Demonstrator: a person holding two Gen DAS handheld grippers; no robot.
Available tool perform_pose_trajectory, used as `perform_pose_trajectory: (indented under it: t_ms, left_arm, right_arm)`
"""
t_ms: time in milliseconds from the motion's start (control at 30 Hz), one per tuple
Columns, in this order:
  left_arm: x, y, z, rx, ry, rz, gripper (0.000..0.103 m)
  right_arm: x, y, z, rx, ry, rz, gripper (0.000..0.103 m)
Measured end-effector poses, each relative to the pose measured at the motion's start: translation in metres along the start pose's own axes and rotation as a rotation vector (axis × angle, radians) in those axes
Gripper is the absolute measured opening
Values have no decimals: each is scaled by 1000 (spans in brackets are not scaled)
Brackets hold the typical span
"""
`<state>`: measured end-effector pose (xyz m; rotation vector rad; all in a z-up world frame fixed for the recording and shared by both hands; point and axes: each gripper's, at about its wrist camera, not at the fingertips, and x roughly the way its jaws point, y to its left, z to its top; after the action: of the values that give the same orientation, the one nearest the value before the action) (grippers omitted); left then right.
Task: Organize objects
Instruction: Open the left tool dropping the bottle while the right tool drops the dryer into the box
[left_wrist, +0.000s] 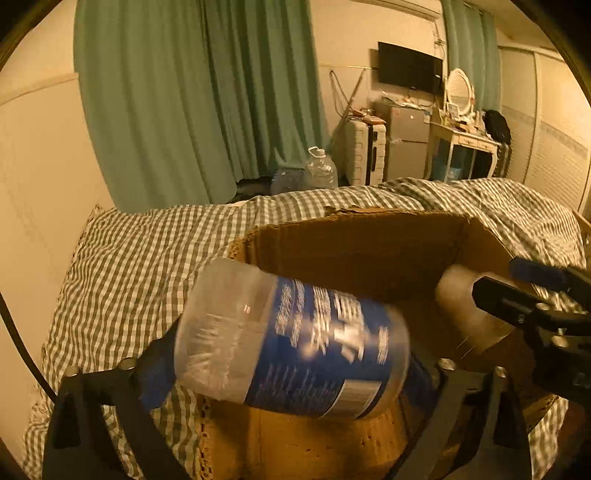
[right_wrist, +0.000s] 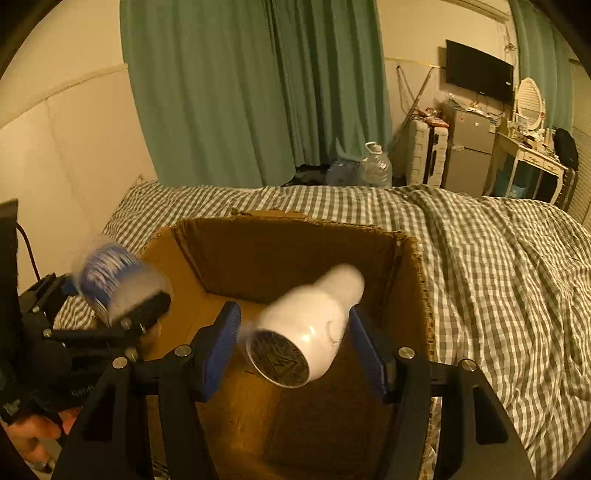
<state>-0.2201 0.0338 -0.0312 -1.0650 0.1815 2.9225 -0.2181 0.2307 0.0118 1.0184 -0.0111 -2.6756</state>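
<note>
Both bottles hang over the open brown cardboard box (right_wrist: 295, 258) that sits on the green-and-white checked bed (right_wrist: 498, 277).

Left tool (left_wrist: 288, 373): closed on the clear plastic bottle with the blue printed label (left_wrist: 291, 339), lying crosswise at lower centre of the left view, over the box's near left corner. In the right view it shows at mid left, blurred.

Right tool (right_wrist: 295, 339): blue pads stand wide on either side of the white smooth-bodied bottle with a dark round base (right_wrist: 306, 328). The right pad seems to touch; a gap shows at the left pad. Reads as spread apart and not clamping. Bottle is tilted, neck toward the far box wall, at frame centre over the box interior.

Risks:
- Blue-label bottle sits over the box edge, not clear of it. Let go here, it could strike the rim and roll out onto the bed.
- White bottle, loose between the pads, may drop base-first and bounce, or knock the right wall.
- The two tools are near each other at the box mouth; a clash is possible.

Hard to make out:
- Motion blur smears both bottles; label text unreadable.
- Box floor is mostly hidden behind the bottles and tools.
- Caps of both bottles unseen or indistinct.
- A hand (right_wrist: 33, 435) is cut off at lower left of the right view.
</note>
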Motion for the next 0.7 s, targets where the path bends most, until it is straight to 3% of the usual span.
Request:
perform_pose_trajectory:
  t_ms: [67,233,500,700]
  left_arm:
    - [-5,-4,-1,17,-10,8,103]
    - [-36,-6,12,14,-41,7,103]
    - [-154,9,36,-37,-182,4,103]
    - [-217,27,28,-43,-209,4,103]
  right_arm:
    - [-11,-3,0,22,-22,13,78]
    - [-47,-4,3,39,-59,-12,79]
    - [-152,8,6,13,-137,-49,83]
    - [-225,30,1,-21,-207,-65,89]
